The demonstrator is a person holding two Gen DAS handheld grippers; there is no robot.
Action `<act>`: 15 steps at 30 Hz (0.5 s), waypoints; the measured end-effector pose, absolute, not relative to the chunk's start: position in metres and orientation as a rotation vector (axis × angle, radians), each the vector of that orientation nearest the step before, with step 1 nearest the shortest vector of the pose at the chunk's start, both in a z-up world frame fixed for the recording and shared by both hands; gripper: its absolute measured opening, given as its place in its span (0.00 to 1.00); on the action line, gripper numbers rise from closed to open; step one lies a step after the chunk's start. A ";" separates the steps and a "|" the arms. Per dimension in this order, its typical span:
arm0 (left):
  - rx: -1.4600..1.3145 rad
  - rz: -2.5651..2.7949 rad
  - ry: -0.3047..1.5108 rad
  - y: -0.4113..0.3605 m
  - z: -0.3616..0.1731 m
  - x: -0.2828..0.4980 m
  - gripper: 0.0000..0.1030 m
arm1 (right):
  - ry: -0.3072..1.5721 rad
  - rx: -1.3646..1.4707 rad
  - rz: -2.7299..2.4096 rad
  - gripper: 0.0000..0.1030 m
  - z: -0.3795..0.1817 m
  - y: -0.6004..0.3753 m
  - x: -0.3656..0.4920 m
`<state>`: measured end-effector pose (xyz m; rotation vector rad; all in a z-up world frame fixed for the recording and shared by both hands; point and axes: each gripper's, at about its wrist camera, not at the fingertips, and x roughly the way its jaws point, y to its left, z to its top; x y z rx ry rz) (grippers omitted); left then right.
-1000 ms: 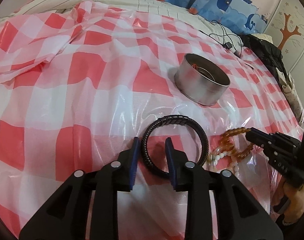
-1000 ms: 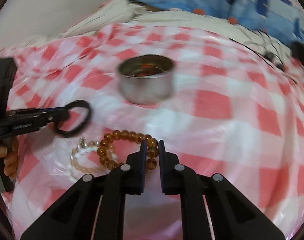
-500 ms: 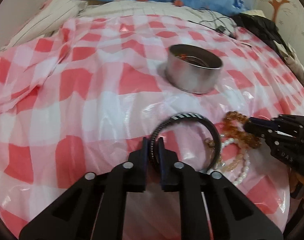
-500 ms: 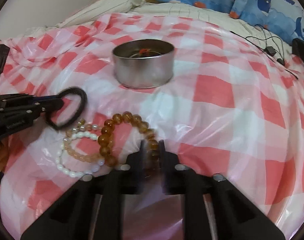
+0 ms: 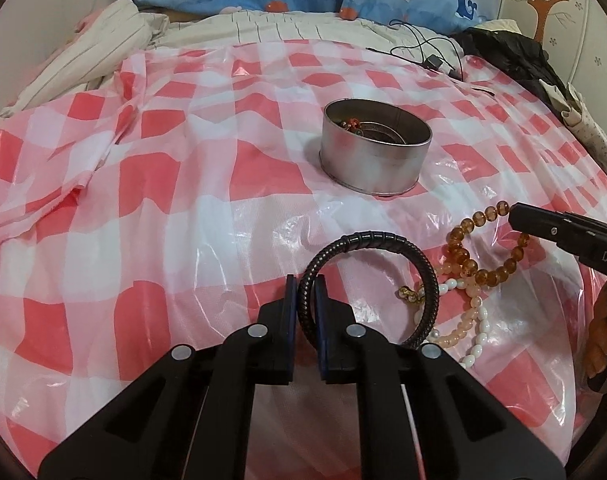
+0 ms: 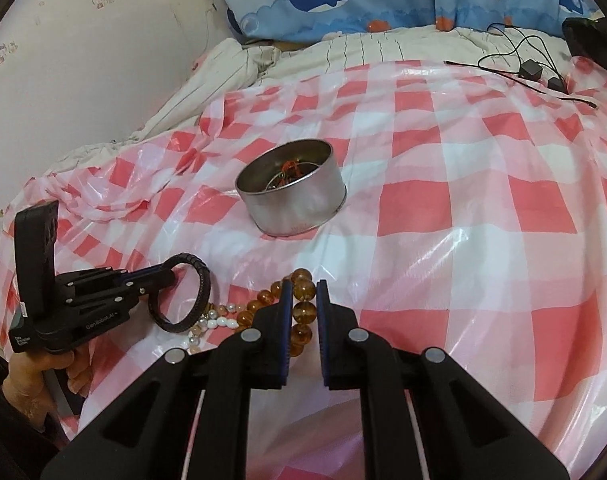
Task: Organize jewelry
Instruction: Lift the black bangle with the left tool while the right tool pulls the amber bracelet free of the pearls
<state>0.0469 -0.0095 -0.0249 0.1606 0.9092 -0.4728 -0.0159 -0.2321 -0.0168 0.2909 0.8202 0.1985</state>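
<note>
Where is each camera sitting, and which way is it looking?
Left wrist: sits on the left gripper, facing along its fingers at the black bracelet it grips and the tin.
Right wrist: sits on the right gripper, facing the amber bead bracelet it grips; the person's left hand shows.
Shared: tin, both bracelets.

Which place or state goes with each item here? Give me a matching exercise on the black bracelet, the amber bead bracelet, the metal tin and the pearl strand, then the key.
Things:
1. black bracelet
2. amber bead bracelet
3. metal tin
4. pearl strand

Places or states:
A. lying loose on the checked cloth, held by neither gripper
B. pinched between the fingers of the right gripper
C. standing open, with some small jewelry already inside
D. pinched between the fingers of the left gripper

Pairs: 1-D, 2-B, 3-C, 4-A
</note>
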 end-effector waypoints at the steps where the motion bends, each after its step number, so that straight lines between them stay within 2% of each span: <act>1: 0.164 -0.472 0.908 -0.010 -0.025 0.046 0.07 | 0.820 0.290 0.197 0.12 -0.017 -0.232 -0.016; 15: 0.193 -0.470 0.893 -0.013 -0.023 0.044 0.07 | 0.793 0.309 0.205 0.12 -0.012 -0.234 -0.019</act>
